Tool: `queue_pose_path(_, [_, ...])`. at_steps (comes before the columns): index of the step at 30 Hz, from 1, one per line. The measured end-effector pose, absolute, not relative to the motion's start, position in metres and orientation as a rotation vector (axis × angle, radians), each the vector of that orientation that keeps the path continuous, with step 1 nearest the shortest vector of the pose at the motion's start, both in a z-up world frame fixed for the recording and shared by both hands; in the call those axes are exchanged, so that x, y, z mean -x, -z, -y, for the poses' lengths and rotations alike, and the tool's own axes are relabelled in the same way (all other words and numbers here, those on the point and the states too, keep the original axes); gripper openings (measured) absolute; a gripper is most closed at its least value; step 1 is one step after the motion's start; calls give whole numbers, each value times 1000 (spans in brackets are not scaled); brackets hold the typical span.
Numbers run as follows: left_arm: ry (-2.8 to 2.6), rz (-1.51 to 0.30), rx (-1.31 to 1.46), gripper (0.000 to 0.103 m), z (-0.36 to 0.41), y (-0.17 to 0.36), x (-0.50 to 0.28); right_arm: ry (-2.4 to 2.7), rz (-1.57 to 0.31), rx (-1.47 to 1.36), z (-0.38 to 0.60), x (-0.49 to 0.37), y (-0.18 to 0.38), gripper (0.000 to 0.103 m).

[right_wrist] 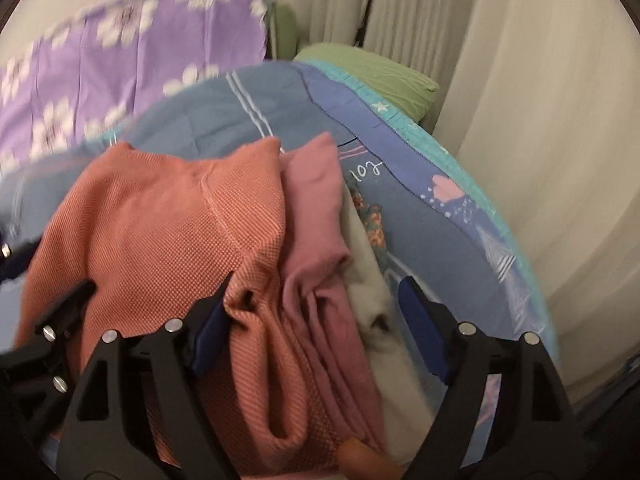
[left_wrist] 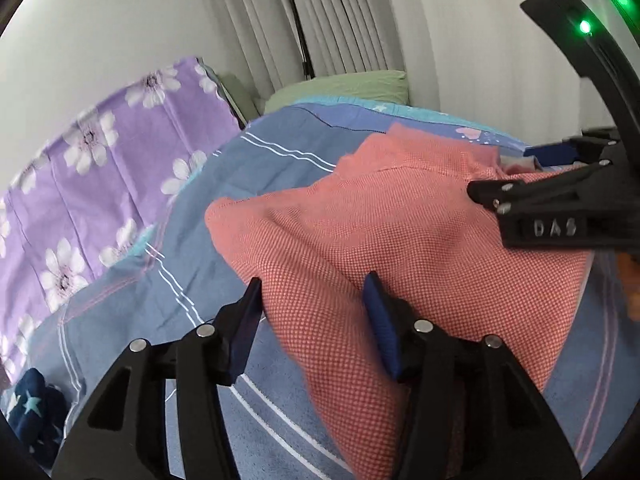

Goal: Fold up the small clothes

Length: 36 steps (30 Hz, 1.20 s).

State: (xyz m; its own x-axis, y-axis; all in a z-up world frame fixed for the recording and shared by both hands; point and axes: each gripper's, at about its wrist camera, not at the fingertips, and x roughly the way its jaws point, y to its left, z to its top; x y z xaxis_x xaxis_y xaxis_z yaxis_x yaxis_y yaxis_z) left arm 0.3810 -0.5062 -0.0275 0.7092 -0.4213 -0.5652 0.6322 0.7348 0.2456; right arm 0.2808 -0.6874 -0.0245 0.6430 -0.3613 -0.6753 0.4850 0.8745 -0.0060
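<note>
A coral waffle-knit garment (left_wrist: 380, 232) lies spread on the blue bedspread (left_wrist: 180, 280). My left gripper (left_wrist: 312, 284) is open, its jaws straddling the garment's near left edge. The other gripper (left_wrist: 540, 204) reaches in from the right over the cloth. In the right wrist view the coral garment (right_wrist: 160, 220) lies beside a pink garment (right_wrist: 320, 220) and a grey-white one (right_wrist: 372, 288). My right gripper (right_wrist: 316, 292) is open above the bunched cloth edges, with nothing clamped.
A purple floral sheet (left_wrist: 80, 168) lies to the left. A green pillow (left_wrist: 340, 88) sits at the back by the grey curtains (left_wrist: 320, 12). A dark blue star-print cloth (left_wrist: 32, 412) lies at lower left. The bed's right edge (right_wrist: 532, 280) drops off near the curtain.
</note>
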Motion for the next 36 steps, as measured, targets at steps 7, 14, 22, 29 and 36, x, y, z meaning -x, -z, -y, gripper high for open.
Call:
queue_pose_path(7, [620,-541,-382,50,503,30,-394,507,-691,-291,695,-275,34,86])
queue_pose_path(14, [655,-637,-215,55,489,28,-403,576,-679,-289,685,-274,39,87])
queue_pose_path(22, [740,-699,-130,68,455,18,-363,675,-653,-254,671,-269,36,88])
queue_pose_path(29, [782,-703,-131,73,413,10,-310,764,-677,-67,613,-213,12,90])
queue_pose_path(36, [753,-639,-160,91,380,-5,-242,682,-614,-59,538,-104,-14,99])
